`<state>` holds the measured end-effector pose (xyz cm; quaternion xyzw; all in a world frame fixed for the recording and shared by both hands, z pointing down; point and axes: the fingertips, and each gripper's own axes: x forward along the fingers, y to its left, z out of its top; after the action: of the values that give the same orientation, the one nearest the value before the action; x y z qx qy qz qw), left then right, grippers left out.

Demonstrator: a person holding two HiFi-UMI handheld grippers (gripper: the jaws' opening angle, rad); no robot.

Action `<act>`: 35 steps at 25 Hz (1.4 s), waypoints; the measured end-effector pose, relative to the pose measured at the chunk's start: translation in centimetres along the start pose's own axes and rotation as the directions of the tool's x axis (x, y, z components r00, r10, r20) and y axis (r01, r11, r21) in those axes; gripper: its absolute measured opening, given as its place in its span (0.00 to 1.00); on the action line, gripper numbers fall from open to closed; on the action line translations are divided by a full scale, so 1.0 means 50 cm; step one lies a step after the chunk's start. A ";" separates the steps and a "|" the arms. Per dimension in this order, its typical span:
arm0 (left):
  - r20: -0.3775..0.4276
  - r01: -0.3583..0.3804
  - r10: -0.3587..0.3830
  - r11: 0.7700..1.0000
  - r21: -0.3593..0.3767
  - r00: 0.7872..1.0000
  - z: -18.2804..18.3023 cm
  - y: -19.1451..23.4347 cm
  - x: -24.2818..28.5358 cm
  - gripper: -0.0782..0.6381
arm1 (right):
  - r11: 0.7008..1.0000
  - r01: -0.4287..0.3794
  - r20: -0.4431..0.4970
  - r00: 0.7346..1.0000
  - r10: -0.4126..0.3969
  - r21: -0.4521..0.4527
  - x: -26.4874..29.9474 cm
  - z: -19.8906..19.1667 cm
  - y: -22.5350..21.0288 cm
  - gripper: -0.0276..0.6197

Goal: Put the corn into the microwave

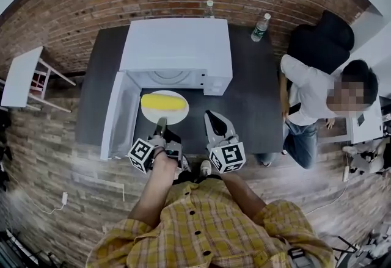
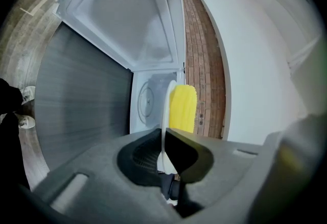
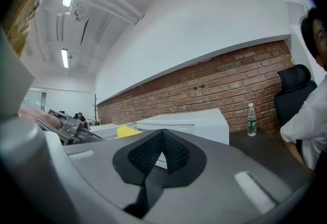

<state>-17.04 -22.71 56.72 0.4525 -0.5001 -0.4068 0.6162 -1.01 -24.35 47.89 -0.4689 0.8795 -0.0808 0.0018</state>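
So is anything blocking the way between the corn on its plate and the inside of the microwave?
Nothing visible. The door is swung open to the left, and the left gripper holds the plate with the corn by its near rim, right in front of the microwave opening.

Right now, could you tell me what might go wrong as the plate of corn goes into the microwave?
The left tool pinches the white plate only at its near rim, so the plate may tilt and the loose corn roll off.
The open door stands close on the plate's left; the plate could clip it or the frame of the microwave.
The right tool is shut and empty, giving no support.
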 end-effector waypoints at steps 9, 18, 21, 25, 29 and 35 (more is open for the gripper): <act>-0.015 -0.022 0.022 1.000 0.018 1.000 0.053 0.027 0.075 0.13 | 1.000 -0.008 -0.013 1.000 0.008 -0.021 0.064 -0.018 0.016 0.04; -0.035 -0.065 0.066 0.998 0.021 0.997 0.081 0.083 0.159 0.13 | 1.000 0.023 -0.024 0.999 -0.024 -0.017 0.096 -0.036 0.001 0.04; -0.036 -0.084 0.085 0.996 0.034 0.996 0.086 0.100 0.185 0.13 | 0.999 0.036 -0.022 0.999 -0.037 -0.007 0.102 -0.038 -0.013 0.04; -0.034 -0.107 0.108 0.994 0.033 0.994 0.091 0.119 0.215 0.14 | 0.999 0.049 -0.039 0.998 -0.050 -0.010 0.111 -0.047 -0.022 0.04; -0.032 -0.116 0.117 0.993 0.028 0.993 0.102 0.131 0.249 0.14 | 0.998 0.056 -0.047 0.997 -0.056 -0.012 0.128 -0.051 -0.029 0.04; -0.030 -0.140 0.141 0.990 0.025 0.990 0.109 0.158 0.291 0.14 | 0.998 0.059 -0.055 0.997 -0.060 -0.014 0.135 -0.059 -0.031 0.04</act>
<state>-19.58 -35.37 68.47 0.4295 -0.5255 -0.3493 0.6460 -3.72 -30.36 51.54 -0.4925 0.8653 -0.0886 -0.0280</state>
